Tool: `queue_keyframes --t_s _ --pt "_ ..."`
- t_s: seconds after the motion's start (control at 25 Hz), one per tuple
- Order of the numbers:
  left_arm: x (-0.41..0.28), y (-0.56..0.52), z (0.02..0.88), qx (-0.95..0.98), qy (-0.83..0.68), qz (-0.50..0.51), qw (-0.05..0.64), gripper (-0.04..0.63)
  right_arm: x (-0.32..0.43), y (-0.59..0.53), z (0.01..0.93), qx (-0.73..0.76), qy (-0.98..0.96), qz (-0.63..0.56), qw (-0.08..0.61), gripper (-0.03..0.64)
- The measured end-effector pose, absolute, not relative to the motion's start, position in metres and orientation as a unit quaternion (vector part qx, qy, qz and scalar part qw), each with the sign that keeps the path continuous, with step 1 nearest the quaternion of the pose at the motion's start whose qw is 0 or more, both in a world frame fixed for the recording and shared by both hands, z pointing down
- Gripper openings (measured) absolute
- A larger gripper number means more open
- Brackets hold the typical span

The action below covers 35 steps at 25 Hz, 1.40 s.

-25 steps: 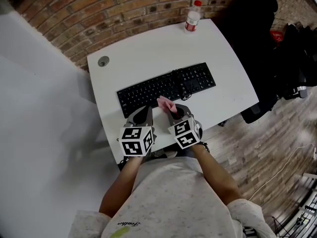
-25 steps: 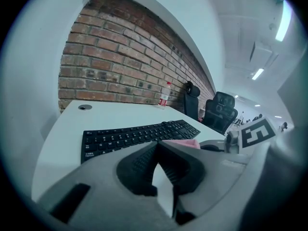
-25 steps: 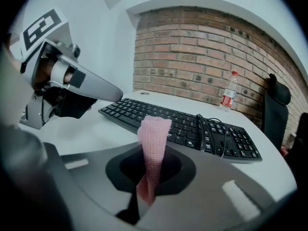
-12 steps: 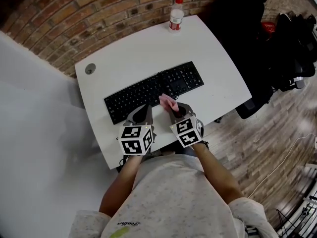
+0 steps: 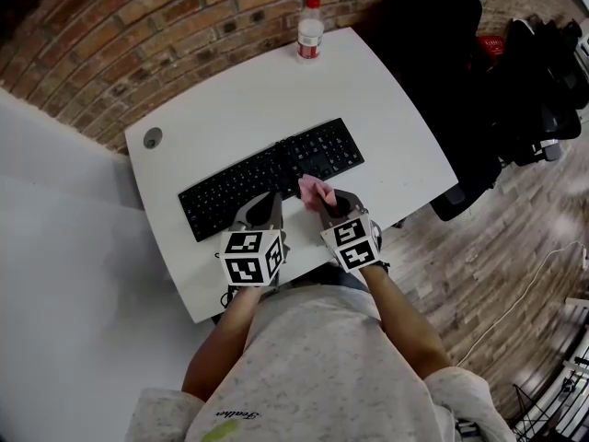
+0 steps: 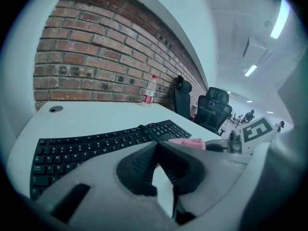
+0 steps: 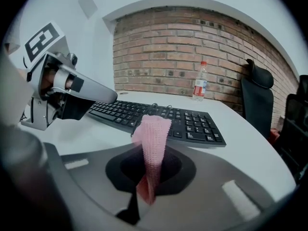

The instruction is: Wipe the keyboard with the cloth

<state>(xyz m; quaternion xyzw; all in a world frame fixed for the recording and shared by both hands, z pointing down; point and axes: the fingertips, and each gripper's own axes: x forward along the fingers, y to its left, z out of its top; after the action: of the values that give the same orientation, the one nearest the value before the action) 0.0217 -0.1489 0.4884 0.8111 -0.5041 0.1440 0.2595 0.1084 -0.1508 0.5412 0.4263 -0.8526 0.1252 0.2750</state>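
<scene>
Two jaws of our right gripper (image 7: 150, 174) pinch the pink cloth (image 7: 153, 136) upright, just by the near edge of the black keyboard (image 5: 267, 178). Our left gripper (image 6: 155, 147) beside it is closed, holding nothing.

The pink knitted cloth (image 5: 313, 190) shows a fine ribbed weave, darker rose at its lower fold. The flat black keyboard (image 5: 241, 184) has white key legends. It sits on a plain white counter (image 5: 230, 99). The grey left tool (image 5: 272, 199) and grey right tool (image 5: 327, 203) have black pads, and each carries a cube of black-and-white square markers. At the counter's far edge, the clear plastic bottle (image 5: 310, 28) has a red cap and a red-and-white label. The brick wall (image 5: 129, 44) is red-brown with pale mortar.
</scene>
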Motion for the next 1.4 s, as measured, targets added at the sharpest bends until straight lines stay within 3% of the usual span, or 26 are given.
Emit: queue_keyframes --t_s 1.4 --pt "0.073 -0.207 0.485 0.812 -0.508 0.133 0.253 -0.008 0.280 -0.229 0.539 0.548 -0.776 0.177 0.257 0.025"
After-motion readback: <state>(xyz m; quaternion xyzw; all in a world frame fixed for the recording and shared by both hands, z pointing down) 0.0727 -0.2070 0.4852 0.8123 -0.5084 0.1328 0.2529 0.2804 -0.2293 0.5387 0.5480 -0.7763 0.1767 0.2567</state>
